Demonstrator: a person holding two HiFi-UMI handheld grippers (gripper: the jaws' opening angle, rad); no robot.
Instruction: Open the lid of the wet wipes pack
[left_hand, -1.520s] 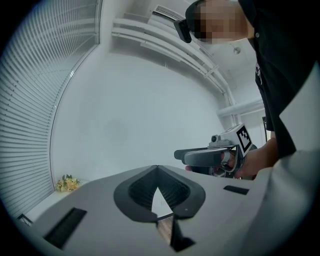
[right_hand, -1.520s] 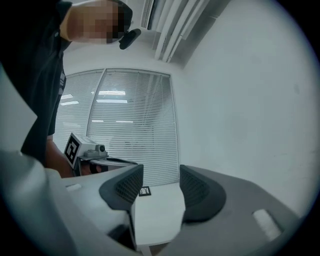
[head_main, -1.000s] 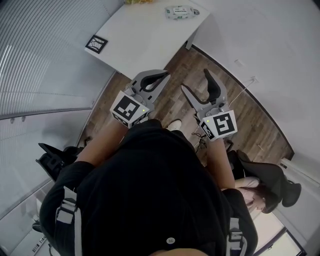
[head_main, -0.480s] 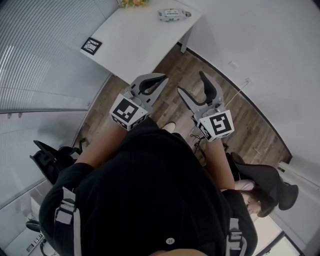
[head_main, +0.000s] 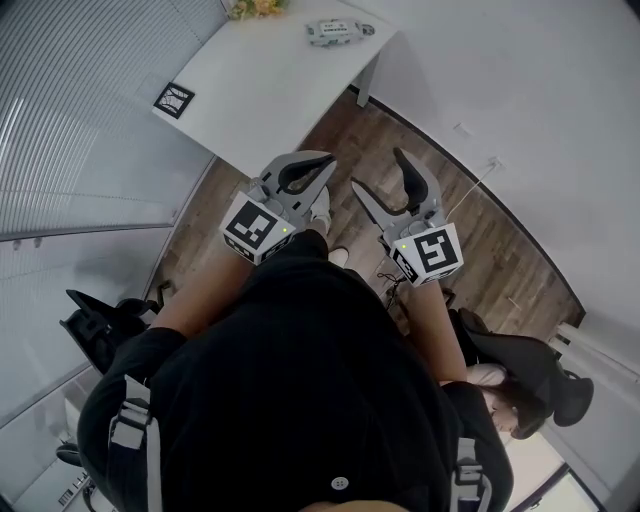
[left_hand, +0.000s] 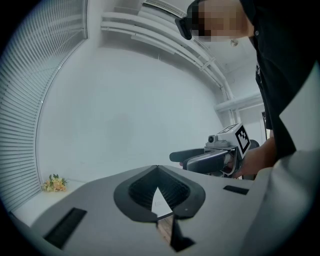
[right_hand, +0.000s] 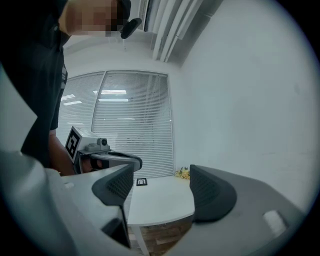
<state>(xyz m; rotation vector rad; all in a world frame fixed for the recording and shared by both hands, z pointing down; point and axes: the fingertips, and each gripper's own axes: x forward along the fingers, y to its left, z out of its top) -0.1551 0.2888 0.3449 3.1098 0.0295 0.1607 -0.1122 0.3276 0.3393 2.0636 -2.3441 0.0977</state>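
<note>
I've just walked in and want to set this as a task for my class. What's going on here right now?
A person stands on the wood floor, short of the white table, with a gripper in each hand. The left gripper is shut on nothing. The right gripper is open and empty. The wet wipes pack lies at the table's far end, and neither gripper is near it.

My head camera looks steeply down past my chest onto my left gripper (head_main: 322, 168) and right gripper (head_main: 378, 172), with the white table (head_main: 270, 90) far ahead. Each gripper's camera sits low behind its jaws, facing that far table, and catches the other gripper close alongside.
</note>
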